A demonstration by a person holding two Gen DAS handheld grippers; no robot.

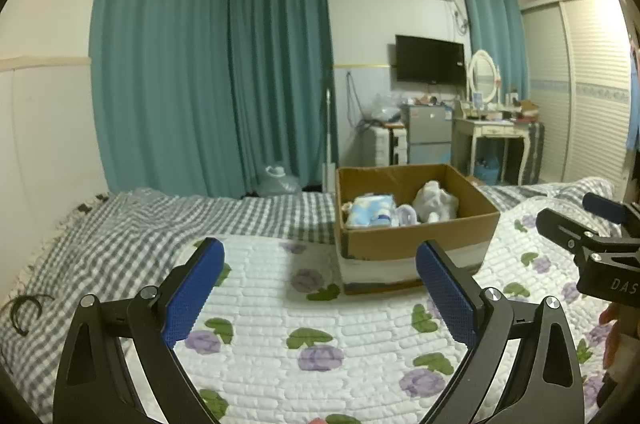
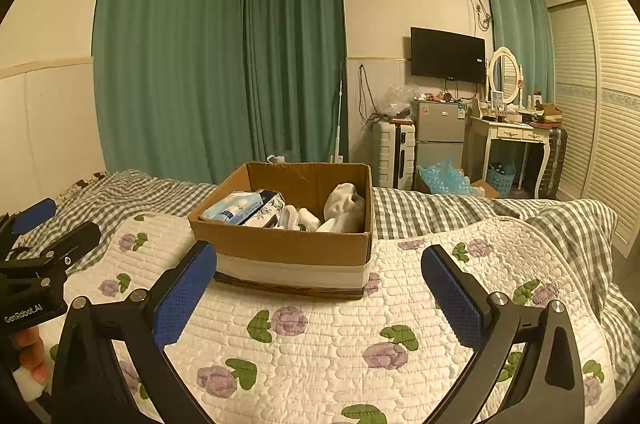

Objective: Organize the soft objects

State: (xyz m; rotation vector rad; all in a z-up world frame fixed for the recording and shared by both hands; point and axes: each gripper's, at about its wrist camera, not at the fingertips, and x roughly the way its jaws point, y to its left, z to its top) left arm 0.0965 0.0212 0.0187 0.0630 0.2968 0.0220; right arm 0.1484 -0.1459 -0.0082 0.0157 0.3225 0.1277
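Observation:
A cardboard box (image 1: 416,240) stands on the white floral quilt (image 1: 320,336) on the bed. It holds a blue-and-white soft pack (image 1: 370,210) and a white plush toy (image 1: 434,202). In the right wrist view the box (image 2: 288,244) shows the blue pack (image 2: 234,208), a patterned pack beside it and white soft items (image 2: 344,204). My left gripper (image 1: 320,264) is open and empty, short of the box. My right gripper (image 2: 319,264) is open and empty, just in front of the box. Each gripper shows at the edge of the other's view.
A grey checked sheet (image 1: 120,224) covers the bed beyond the quilt. Teal curtains (image 1: 200,64) hang behind. A small fridge (image 2: 440,132), a suitcase, a dressing table (image 2: 512,136) with mirror, a TV and a slatted wardrobe (image 2: 600,104) stand across the room.

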